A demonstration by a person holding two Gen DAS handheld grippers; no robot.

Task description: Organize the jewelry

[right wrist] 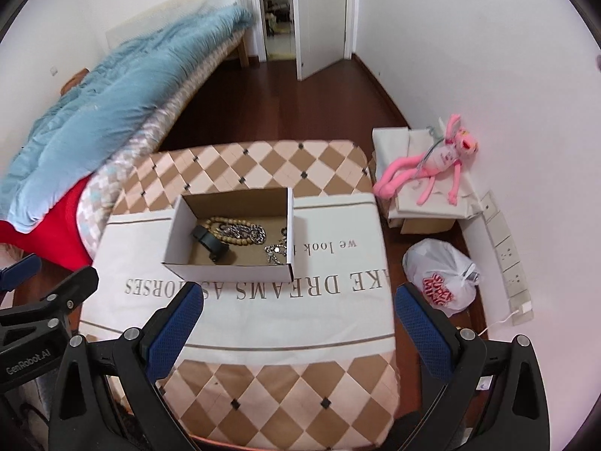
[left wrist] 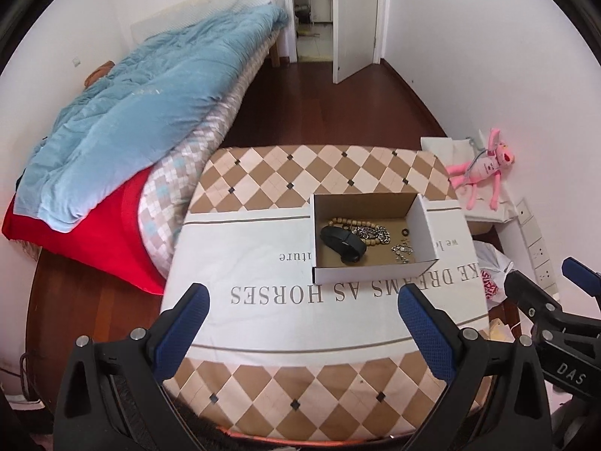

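A small open cardboard box (left wrist: 426,221) (right wrist: 180,231) stands on a cloth-covered table (left wrist: 263,263) (right wrist: 300,300). Inside lie a wooden bead bracelet (left wrist: 347,222) (right wrist: 225,221), a black band (left wrist: 340,243) (right wrist: 210,242), a silver chain (left wrist: 375,233) (right wrist: 246,232), a small silver piece (left wrist: 403,253) (right wrist: 276,251) and a small dark ring (left wrist: 405,232). My left gripper (left wrist: 304,319) is open and empty, near the table's front, short of the box. My right gripper (right wrist: 298,319) is open and empty, just in front of the box; it also shows in the left wrist view (left wrist: 541,285).
A bed with a blue quilt (left wrist: 131,120) (right wrist: 112,94) and red blanket (left wrist: 94,233) lies left. A pink plush toy (left wrist: 484,169) (right wrist: 432,165) lies on boxes to the right. A white plastic bag (right wrist: 443,274) sits on the floor. A door (left wrist: 357,18) stands open beyond.
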